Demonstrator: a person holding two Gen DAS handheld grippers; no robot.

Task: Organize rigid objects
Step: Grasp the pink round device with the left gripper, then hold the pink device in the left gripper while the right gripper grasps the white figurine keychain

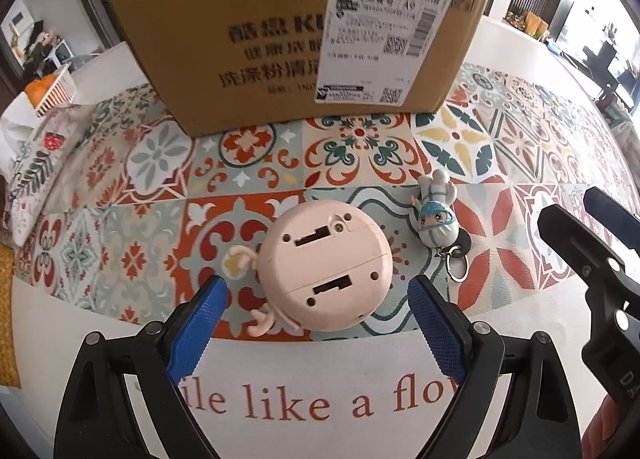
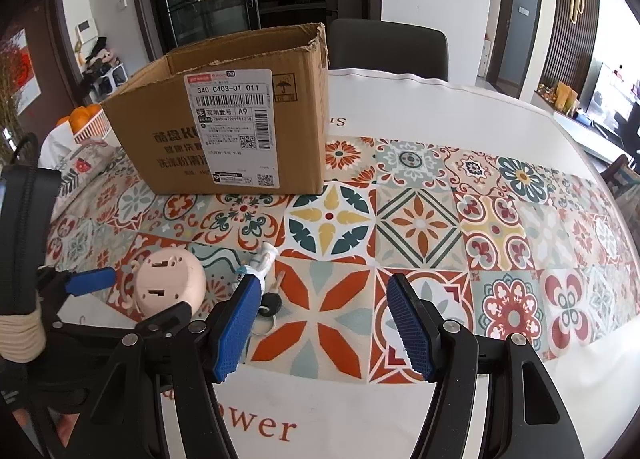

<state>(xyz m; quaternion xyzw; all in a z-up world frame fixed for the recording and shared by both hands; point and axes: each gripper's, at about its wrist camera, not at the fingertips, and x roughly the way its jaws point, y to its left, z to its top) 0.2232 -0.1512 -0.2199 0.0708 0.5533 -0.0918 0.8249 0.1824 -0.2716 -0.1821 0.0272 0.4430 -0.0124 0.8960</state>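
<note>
Pink round toy (image 1: 326,269) lies near the front edge of the patterned tablecloth (image 1: 452,147), flipped so its flat underside faces up: two slots, a screw and small holes show, and little pale limbs stick out at its left and near sides. Being almost a disc, it has no real long axis; the seam across its base runs left to right, slightly tilted. The left gripper (image 1: 316,301) hangs just above its near half with the blue pads spread wide, one off each side of the body and neither touching, which looks like a line-up for a squeeze across the widest part. Nothing is held yet.

Just right of the toy, close but apart from it as far as I can tell, lies the small astronaut keychain (image 1: 436,211). It rests on its back with the long axis running near to far, head towards the near side, legs pointing away towards the box, and its ring and black fob (image 1: 464,245) trailing nearest. The right gripper (image 2: 322,301) sits to the right of it, jaws at a middling gap and empty, its left pad just beside the keychain rather than around it.

Farther back stands the cardboard box (image 2: 224,131), open at the top with a shipping label facing the near side, probably the place these things are meant to go. Beyond its left corner sits a white basket of oranges (image 2: 86,121).
</note>
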